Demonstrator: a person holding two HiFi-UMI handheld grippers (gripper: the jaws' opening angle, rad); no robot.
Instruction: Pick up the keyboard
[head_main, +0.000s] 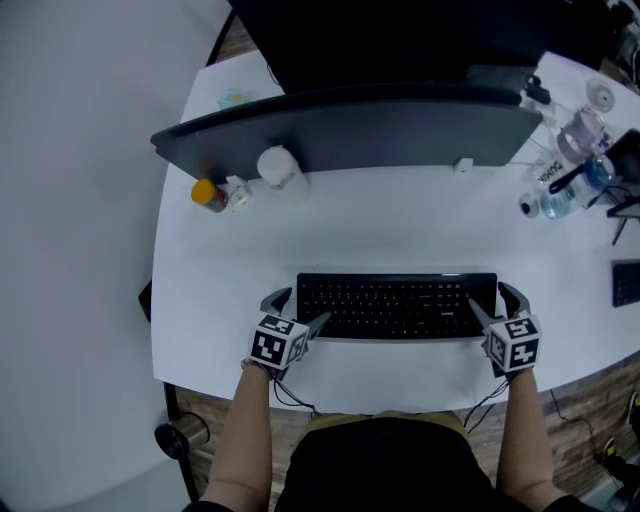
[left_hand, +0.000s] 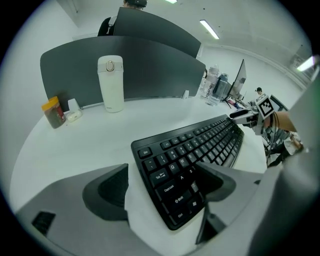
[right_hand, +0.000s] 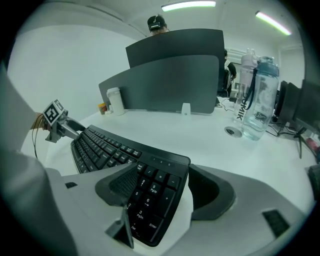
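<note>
A black keyboard (head_main: 397, 305) lies flat on the white desk (head_main: 400, 240), near its front edge. My left gripper (head_main: 297, 310) stands open around the keyboard's left end. In the left gripper view (left_hand: 161, 172) one jaw hangs over the keys (left_hand: 195, 150) and the other stays off the far edge, with a strip of white desk between. My right gripper (head_main: 497, 305) is open around the right end. In the right gripper view (right_hand: 162, 175) one jaw is above the number pad (right_hand: 150, 192) and the other sits close to the keyboard's far edge.
A grey divider (head_main: 350, 130) runs across the back of the desk. In front of it stand a white bottle (head_main: 278, 168) and an orange-lidded jar (head_main: 208, 194). Clear water bottles (head_main: 575, 150) and cables crowd the right. A second keyboard (head_main: 627, 283) shows at the right edge.
</note>
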